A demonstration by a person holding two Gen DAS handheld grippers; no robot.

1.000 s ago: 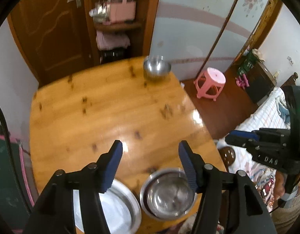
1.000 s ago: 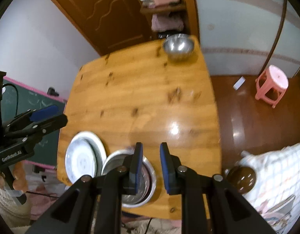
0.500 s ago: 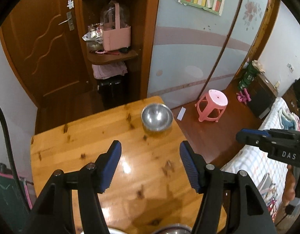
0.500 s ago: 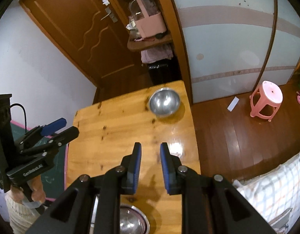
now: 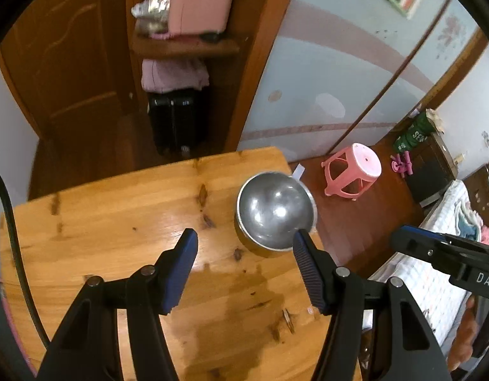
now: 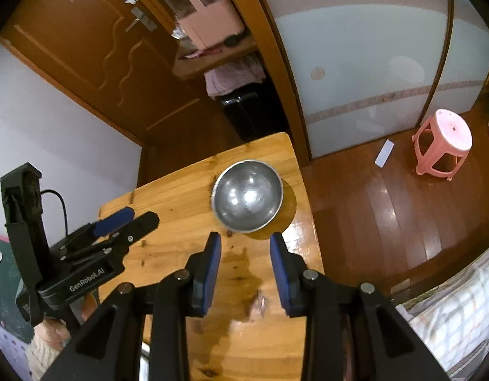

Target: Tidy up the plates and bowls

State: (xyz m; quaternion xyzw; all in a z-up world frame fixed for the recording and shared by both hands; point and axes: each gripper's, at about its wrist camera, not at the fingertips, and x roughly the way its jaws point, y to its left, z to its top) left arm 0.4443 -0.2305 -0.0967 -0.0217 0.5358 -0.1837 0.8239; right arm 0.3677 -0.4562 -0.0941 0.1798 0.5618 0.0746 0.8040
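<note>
A steel bowl point(image 5: 274, 211) stands upright near the far right corner of the wooden table point(image 5: 117, 228); it also shows in the right wrist view point(image 6: 247, 195). My left gripper point(image 5: 244, 250) is open and empty, just short of the bowl and above the table. My right gripper point(image 6: 245, 250) is open and empty, right in front of the bowl. The left gripper shows at the left of the right wrist view point(image 6: 117, 222), and the right gripper shows at the right of the left wrist view point(image 5: 435, 244). The plates and the other bowl are out of view.
A pink stool point(image 6: 443, 143) stands on the wood floor right of the table. A shelf with a pink bag point(image 5: 198, 8) and a door point(image 6: 85, 63) are behind the table. A bed with checked cover point(image 6: 451, 311) lies at the right.
Both grippers moved forward across the table toward the far bowl, which now looks much larger. The right gripper's jaws opened from nearly shut. The plate and near bowl dropped out of view.
</note>
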